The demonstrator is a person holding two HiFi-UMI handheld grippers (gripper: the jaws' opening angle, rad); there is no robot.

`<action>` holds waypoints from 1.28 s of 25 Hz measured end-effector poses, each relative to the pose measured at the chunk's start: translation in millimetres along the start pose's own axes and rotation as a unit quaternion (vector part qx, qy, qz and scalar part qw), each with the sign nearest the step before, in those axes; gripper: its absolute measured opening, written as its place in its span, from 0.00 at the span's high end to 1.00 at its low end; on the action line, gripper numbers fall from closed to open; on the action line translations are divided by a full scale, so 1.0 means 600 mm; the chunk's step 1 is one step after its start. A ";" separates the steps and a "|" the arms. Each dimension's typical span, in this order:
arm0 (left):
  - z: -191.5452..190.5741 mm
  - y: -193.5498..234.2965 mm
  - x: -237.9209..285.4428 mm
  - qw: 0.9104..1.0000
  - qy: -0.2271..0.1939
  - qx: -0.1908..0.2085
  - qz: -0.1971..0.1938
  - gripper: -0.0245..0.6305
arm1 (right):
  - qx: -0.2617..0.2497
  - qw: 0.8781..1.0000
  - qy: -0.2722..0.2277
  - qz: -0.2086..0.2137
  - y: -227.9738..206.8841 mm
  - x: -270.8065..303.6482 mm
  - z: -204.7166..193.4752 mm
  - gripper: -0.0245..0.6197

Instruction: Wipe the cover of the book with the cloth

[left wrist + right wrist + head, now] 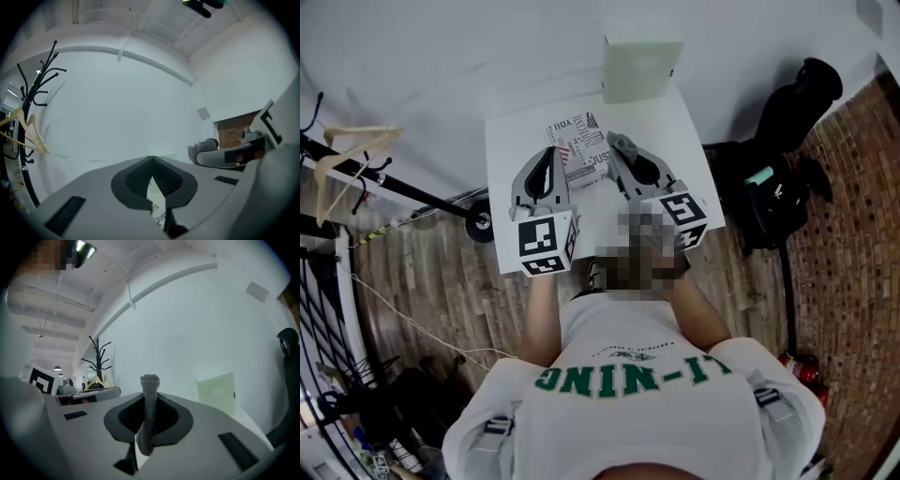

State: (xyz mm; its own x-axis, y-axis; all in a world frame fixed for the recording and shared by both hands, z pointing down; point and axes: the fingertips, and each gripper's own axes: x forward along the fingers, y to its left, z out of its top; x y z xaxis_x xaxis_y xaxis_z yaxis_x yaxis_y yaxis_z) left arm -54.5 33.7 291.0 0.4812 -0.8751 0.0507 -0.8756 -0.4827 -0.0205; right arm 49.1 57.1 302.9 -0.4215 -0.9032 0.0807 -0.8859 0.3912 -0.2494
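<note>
Two grippers hang over a printed book [579,155] that lies flat near the middle of the small white desk [680,127], with a pale green box [641,67] standing at the desk's far edge. In the head view the left gripper [551,152] is above the book's left part and the right gripper [615,142] above its right part. Whether either one touches the cover cannot be told from here. Judging by that, the wiping is at most under way: the cloth is in hand and the book is in place, but nothing shows how much of the cover has been done.

In the left gripper view the jaws meet at their tips with nothing between them. A strip of the book's print shows through the gap lower down, so this gripper is empty and poised above the cover.

In the right gripper view the jaws are closed on a grey knitted cloth [150,413]. It is pinched into a narrow fold that stands up past the tips and hangs a little below them.
</note>
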 end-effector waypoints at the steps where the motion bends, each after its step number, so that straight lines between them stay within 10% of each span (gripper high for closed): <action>1: -0.002 0.010 0.018 1.000 -0.001 -0.002 -0.001 0.94 | 0.004 1.000 0.005 -0.002 -0.011 0.020 -0.002 0.91; 10: -0.093 0.085 0.146 0.998 0.053 -0.028 0.014 0.94 | 0.086 0.985 0.150 0.020 -0.112 0.201 -0.120 0.91; 19: -0.151 0.174 0.251 0.993 0.094 -0.034 0.069 0.94 | 0.103 0.939 0.322 0.064 -0.179 0.416 -0.268 0.91; 32: -0.278 0.233 0.315 0.978 0.153 -0.081 0.118 0.94 | 0.134 0.884 0.439 0.081 -0.218 0.613 -0.481 0.91</action>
State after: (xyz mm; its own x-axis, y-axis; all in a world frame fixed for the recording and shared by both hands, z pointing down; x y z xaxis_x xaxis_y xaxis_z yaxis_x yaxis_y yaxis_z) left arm -93.2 -193.6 464.1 0.2505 -0.8982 0.3613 -0.9681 -0.2340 0.0894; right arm -46.1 -275.4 643.8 -0.6314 -0.3066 0.7122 -0.7716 0.3402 -0.5375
